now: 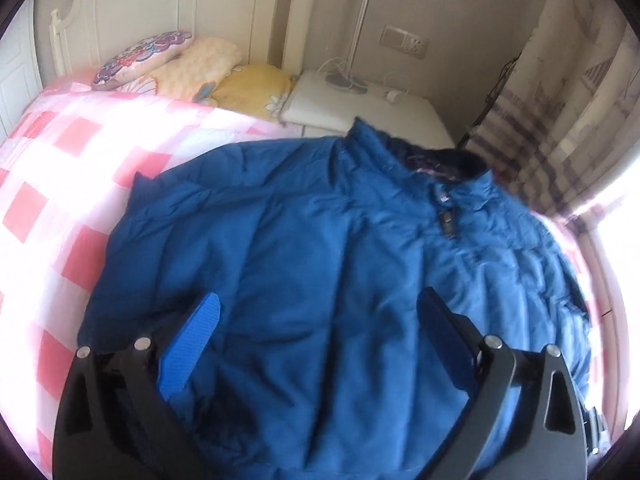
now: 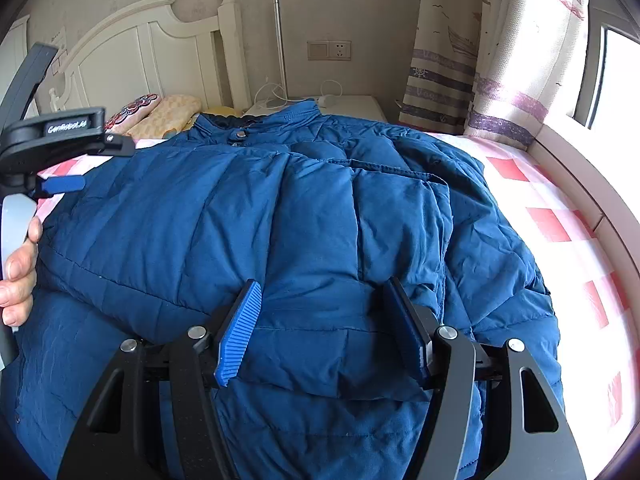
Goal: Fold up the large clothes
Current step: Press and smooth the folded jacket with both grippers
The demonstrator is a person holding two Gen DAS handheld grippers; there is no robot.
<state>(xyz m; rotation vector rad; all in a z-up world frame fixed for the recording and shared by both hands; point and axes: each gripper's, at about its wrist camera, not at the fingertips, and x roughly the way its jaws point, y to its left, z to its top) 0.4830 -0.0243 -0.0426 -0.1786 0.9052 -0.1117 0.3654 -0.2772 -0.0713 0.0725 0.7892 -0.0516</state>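
1. Both grippers, left gripper (image 1: 318,316) and right gripper (image 2: 322,312), are held spread, empty, above the blue down jacket (image 2: 280,220).
2. One sleeve (image 2: 332,280) is folded across the jacket (bed-laid, collar toward the headboard (image 2: 132,40)); further folds remain.

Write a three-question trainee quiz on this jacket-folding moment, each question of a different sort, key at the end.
1. True or false: the right gripper has its fingers apart, with a fold of the blue jacket between them.
2. Multiple choice: the jacket lies on a) a wooden floor b) a pink-checked bed cover c) a chair.
3. Fill in: the jacket's collar points toward the ____ at the headboard.

Key: 1 true; 2 b; 3 pillows.
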